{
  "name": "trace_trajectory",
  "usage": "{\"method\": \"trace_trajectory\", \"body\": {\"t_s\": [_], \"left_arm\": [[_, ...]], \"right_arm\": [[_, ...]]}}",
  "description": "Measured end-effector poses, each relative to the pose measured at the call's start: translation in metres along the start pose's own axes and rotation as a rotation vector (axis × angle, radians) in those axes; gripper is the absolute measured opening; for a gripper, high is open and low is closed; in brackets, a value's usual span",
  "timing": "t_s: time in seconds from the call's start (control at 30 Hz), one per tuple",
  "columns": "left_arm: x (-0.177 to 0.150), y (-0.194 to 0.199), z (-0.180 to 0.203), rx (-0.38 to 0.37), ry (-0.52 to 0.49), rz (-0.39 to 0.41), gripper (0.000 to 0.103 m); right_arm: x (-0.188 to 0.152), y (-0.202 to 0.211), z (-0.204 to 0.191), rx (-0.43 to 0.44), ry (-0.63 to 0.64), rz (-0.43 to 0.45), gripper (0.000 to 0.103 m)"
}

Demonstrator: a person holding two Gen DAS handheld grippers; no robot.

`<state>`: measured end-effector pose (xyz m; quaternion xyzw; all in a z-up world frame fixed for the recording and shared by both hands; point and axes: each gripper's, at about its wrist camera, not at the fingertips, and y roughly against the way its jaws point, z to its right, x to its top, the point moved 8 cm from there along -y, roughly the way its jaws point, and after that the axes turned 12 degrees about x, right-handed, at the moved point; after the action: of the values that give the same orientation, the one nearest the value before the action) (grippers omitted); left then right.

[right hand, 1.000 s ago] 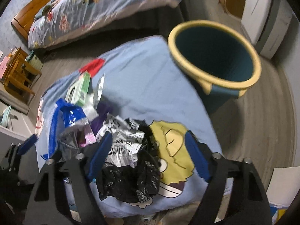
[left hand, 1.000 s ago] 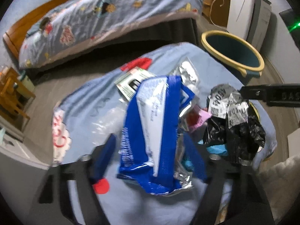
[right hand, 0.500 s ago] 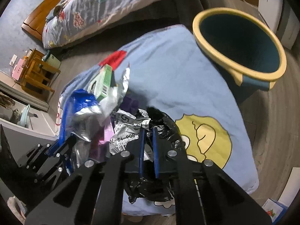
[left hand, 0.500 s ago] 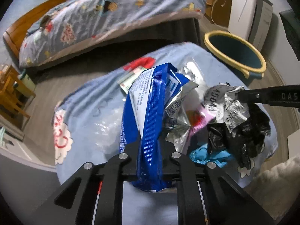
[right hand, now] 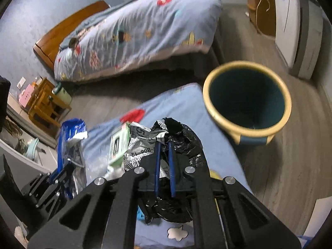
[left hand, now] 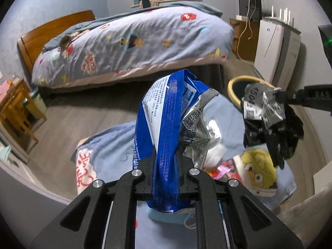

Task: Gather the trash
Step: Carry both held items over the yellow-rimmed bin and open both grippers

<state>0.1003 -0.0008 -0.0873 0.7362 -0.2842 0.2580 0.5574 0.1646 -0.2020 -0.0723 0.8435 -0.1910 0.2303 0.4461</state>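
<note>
Blues, silver and black over cartoon prints

Blue-and-white foil snack wrapper [left hand: 166, 137], silver inside; crumpled black plastic bag [right hand: 182, 143] with barcoded white label; teal, yellow-rimmed round bin [right hand: 247, 103].

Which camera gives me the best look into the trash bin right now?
The right wrist view: the trash bin sits in the open, its whole yellow rim and dark inside visible. In the left wrist view only part of its rim shows, the rest hidden behind the crumpled black bag held by the right gripper.
</note>
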Motion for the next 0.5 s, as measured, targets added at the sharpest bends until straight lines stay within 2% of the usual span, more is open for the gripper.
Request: {"method": "trace_trajectory", "body": {"t_s": [0.2,0.33,0.5], "left_arm": [[0.031,0.008,0.023,-0.020,-0.064,0.054,0.013],[0.056,0.001,0.049,-0.051,-0.107,0.071,0.014],[0.082,-0.023,0.095,-0.120,-0.151,0.048,0.014]], "right_arm": [[0.050,0.018,0.015,0.002,0.012,0.097,0.007],[0.084,0.020,0.045,0.005,-0.039,0.144,0.007],[0.113,0.019,0.095,-0.045,-0.091,0.176,0.007]]}}
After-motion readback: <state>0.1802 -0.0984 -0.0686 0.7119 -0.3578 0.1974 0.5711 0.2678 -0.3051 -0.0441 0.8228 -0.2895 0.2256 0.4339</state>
